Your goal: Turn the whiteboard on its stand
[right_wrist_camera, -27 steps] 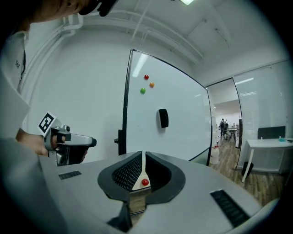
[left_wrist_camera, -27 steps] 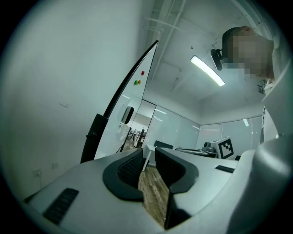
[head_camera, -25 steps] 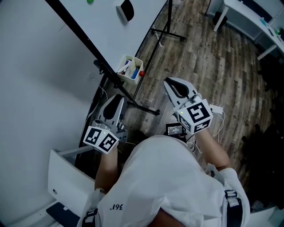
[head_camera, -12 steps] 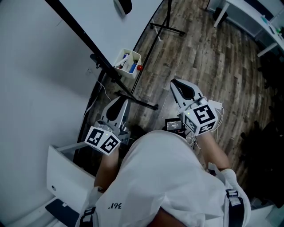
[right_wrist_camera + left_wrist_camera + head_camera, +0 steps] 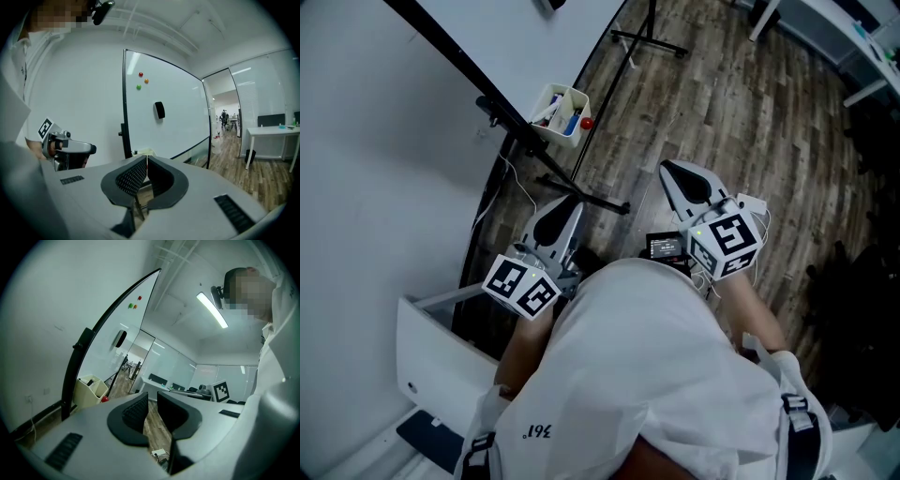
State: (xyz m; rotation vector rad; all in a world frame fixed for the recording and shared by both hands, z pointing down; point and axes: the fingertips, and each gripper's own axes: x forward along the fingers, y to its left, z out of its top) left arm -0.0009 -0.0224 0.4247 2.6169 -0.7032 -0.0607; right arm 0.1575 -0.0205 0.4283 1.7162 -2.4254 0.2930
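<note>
The whiteboard stands tilted in its black frame at the upper left of the head view, with a cream pen tray at its lower edge. It also shows in the left gripper view and the right gripper view. My left gripper hangs below the tray, clear of the board. Its jaws are closing with a narrow gap and nothing between them. My right gripper is over the wood floor, farther from the board. Its jaws are closing, the pads meet at the tips, and nothing is held.
The stand's black feet spread over the floor. A black eraser and coloured magnets sit on the board. A white desk stands to the right. A white box sits by the wall, and cables with a white power strip lie near my right gripper.
The board and its tray have slid toward the top of the head view. The left gripper has shifted a little right. Both grippers remain apart from the board.
</note>
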